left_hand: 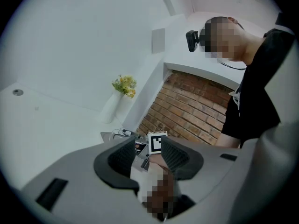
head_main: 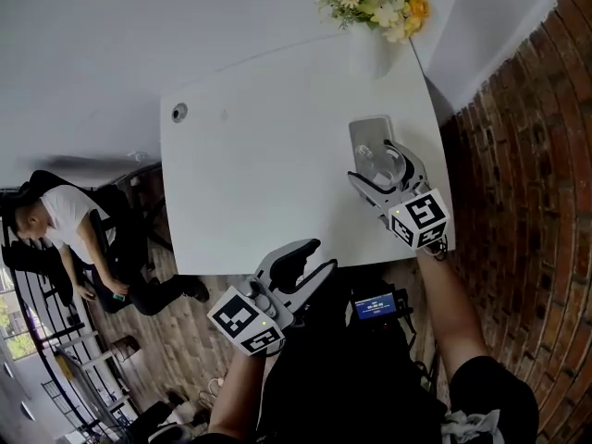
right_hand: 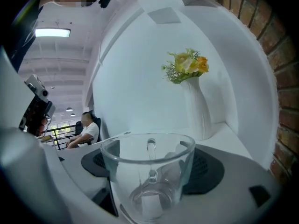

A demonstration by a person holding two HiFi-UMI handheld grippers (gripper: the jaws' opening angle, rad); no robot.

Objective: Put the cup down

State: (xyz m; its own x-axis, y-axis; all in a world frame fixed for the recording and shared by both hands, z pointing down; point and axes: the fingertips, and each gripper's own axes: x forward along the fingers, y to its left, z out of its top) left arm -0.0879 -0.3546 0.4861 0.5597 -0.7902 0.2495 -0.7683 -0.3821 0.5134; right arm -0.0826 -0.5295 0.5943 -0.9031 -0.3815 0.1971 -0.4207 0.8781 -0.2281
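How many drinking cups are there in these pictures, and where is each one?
1. The glass cup is gripped between the jaws of the right gripper, over the right side of the white table. No other cup shows.

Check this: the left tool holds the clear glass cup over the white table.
Not right. The right tool holds the glass cup, gripped between its jaws, as the right gripper view shows. The left tool is empty. The rest stands: the cup is clear glass, over the white table.

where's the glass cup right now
The cup is at the table's right side in the head view, between the right tool's jaws, with the flower vase beyond it.
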